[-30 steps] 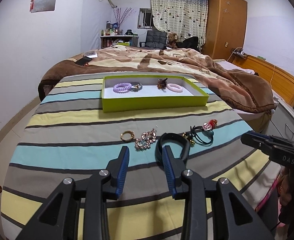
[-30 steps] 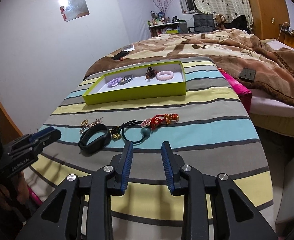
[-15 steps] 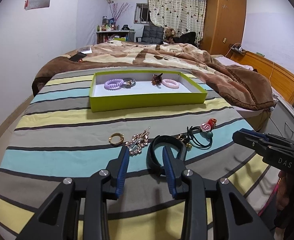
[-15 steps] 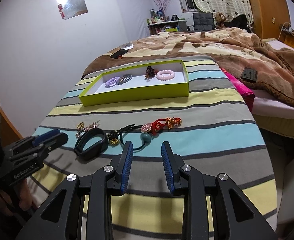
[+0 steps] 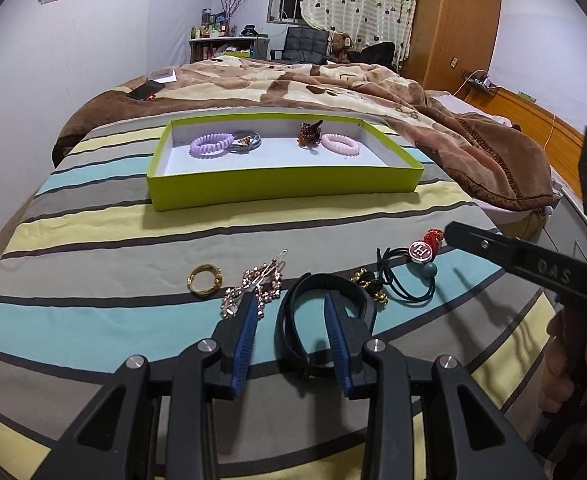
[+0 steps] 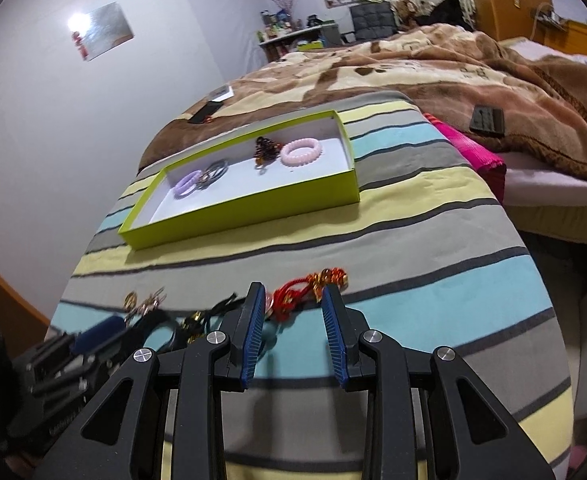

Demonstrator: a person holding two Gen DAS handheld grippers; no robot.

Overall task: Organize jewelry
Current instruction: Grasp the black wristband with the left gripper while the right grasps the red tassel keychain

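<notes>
Both grippers come in low over the row of loose pieces near the front edge of the striped bedspread (image 5: 93, 216), apparently to carry them to the green tray (image 5: 285, 184) further back. The left gripper (image 5: 289, 312), open and empty, straddles one side of the matte black band (image 5: 293, 320). The right gripper (image 6: 291, 312), likewise open and empty, frames the red knotted hair tie (image 6: 293, 298).

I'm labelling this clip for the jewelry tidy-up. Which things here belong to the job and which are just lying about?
Job: green tray, gold ring, rhinestone clip, black band, black hair tie, red knot charm.

Lying about: phone, brown blanket, chair.
</notes>
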